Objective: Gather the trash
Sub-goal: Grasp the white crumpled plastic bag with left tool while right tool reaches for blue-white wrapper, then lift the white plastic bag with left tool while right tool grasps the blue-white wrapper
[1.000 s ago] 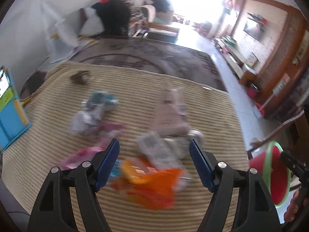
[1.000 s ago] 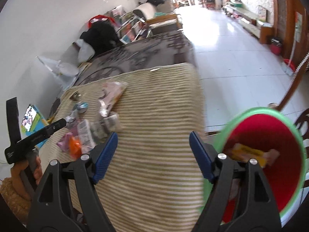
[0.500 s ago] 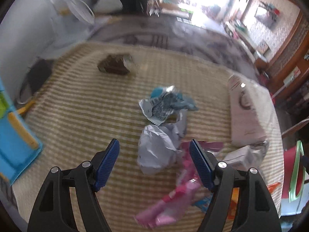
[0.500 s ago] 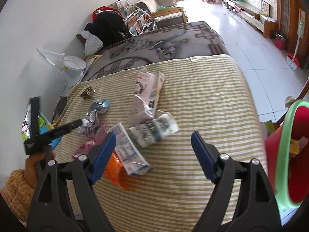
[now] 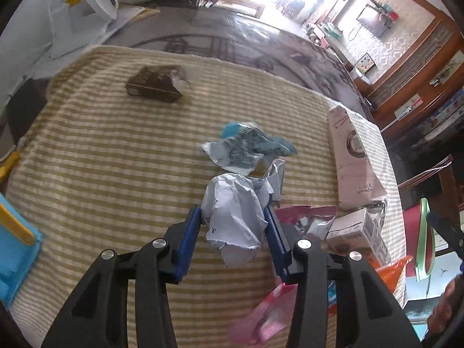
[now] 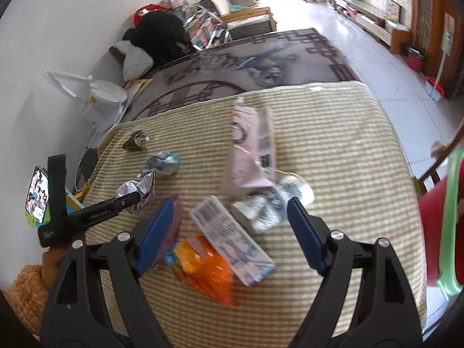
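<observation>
**Ana:** Between the blue pads of the left gripper [image 5: 233, 226], on the striped cloth [image 5: 101, 159], sits the crumpled white wrapper [image 5: 235, 214]. Half a second ago the fingers were spread wide above it; now they have drawn in and press its two sides, so I read that as a pinch on the wrapper.

**Ben:** Is it lifted?

**Ana:** Not that I can tell; it appears to lie on the cloth, touching the blue-and-silver foil wrapper [image 5: 246, 150] just behind it.

**Ben:** And the right gripper [image 6: 232, 226]?

**Ana:** Jaws wide apart and empty. A second ago it faced the red bin, half a second ago it had swung back to the table, and now it hangs lower over the pile, with the orange packet [image 6: 203, 266] and the white barcode carton [image 6: 232, 237] between its fingers but untouched.

**Ben:** So where does the job stand?

**Ana:** Early, I judge. The red bin with the green rim [image 6: 449, 220] stands off the table's right edge, well apart from the left gripper. Most of the rubbish remains out: the pink carton [image 6: 249, 150], the brown box [image 5: 153, 85] at the far side, the pink wrapper [image 5: 269, 319] near the front.

**Ben:** Any risk?

**Ana:** The foil piece may drag along when the white one goes up.
</observation>
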`<state>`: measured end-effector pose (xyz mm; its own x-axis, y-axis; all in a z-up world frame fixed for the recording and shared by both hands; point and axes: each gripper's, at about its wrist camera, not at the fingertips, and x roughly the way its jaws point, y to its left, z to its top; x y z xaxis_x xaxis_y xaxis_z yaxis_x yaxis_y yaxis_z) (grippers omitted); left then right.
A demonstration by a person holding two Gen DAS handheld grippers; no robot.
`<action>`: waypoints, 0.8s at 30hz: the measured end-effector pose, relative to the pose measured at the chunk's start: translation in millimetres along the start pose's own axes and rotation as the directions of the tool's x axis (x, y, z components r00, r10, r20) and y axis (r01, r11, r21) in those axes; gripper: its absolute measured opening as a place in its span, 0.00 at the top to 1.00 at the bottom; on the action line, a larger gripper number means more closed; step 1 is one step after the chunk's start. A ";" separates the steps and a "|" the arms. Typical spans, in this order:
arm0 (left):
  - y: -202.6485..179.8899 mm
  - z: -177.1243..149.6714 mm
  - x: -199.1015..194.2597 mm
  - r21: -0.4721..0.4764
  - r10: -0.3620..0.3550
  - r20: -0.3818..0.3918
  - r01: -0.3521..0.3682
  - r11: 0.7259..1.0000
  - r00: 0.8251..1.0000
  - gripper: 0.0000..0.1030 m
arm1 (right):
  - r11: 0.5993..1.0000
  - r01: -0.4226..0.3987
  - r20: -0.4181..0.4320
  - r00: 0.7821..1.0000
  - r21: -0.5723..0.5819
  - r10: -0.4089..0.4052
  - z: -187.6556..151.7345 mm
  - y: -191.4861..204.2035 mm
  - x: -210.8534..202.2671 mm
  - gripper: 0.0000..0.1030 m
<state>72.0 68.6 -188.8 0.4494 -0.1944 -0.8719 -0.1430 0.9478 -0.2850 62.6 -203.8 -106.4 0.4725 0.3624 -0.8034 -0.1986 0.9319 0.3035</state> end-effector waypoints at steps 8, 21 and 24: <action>35.2 -1.7 -23.7 -0.041 0.029 0.044 -0.028 0.999 0.999 0.59 | 0.997 -0.027 -0.041 0.999 -0.067 0.024 10.8 31.7 27.1 0.24; 61.4 -11.3 -20.1 -0.070 0.036 0.026 -0.034 0.997 0.999 0.56 | 0.991 -0.107 -0.158 0.983 -0.077 0.094 56.3 86.3 108.4 0.24; 61.8 -13.4 -18.1 -0.051 0.038 0.019 -0.037 0.998 0.999 0.54 | 0.983 -0.100 -0.199 0.978 -0.156 0.068 54.7 109.3 131.9 0.20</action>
<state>43.1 127.3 -195.9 0.4600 -0.1539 -0.8745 -0.2042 0.9401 -0.2729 150.1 -53.3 -151.2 0.2771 0.4147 -0.8668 -0.3766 0.8768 0.2991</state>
